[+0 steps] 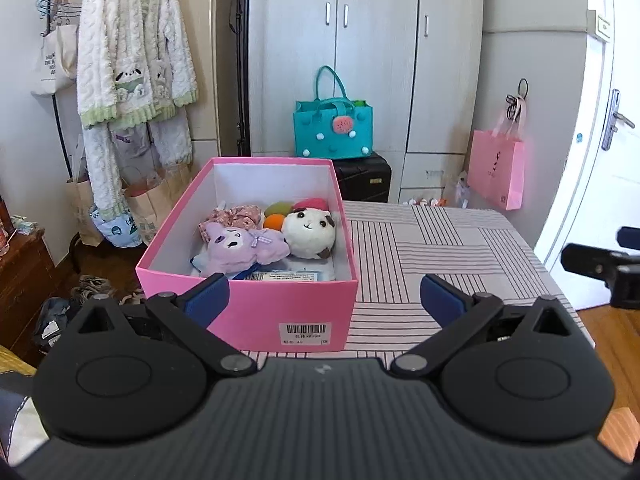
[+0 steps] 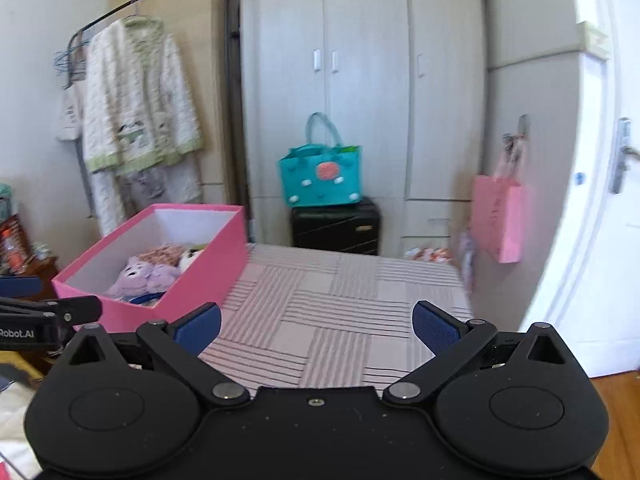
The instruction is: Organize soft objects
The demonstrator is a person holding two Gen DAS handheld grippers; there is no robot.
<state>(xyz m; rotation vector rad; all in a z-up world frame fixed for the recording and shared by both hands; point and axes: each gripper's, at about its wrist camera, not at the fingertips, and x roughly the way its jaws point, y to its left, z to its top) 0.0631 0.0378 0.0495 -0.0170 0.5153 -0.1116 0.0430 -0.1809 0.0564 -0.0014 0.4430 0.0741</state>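
A pink box (image 1: 256,304) stands on the striped table (image 1: 440,248), at its left side. Inside lie a purple plush (image 1: 236,246), a white round plush (image 1: 309,233), a floral fabric piece (image 1: 236,216), an orange and green soft toy (image 1: 276,216) and a flat packet (image 1: 288,276). My left gripper (image 1: 324,300) is open and empty, just in front of the box's near wall. My right gripper (image 2: 316,330) is open and empty over the table, right of the box (image 2: 188,276). The purple plush (image 2: 140,276) shows there too.
A teal felt bag (image 1: 334,130) sits on a black suitcase (image 1: 364,178) behind the table, before a grey wardrobe (image 1: 372,40). A pink paper bag (image 1: 496,172) hangs at the right near a white door (image 1: 612,100). A clothes rack with fluffy pyjamas (image 1: 132,60) stands left.
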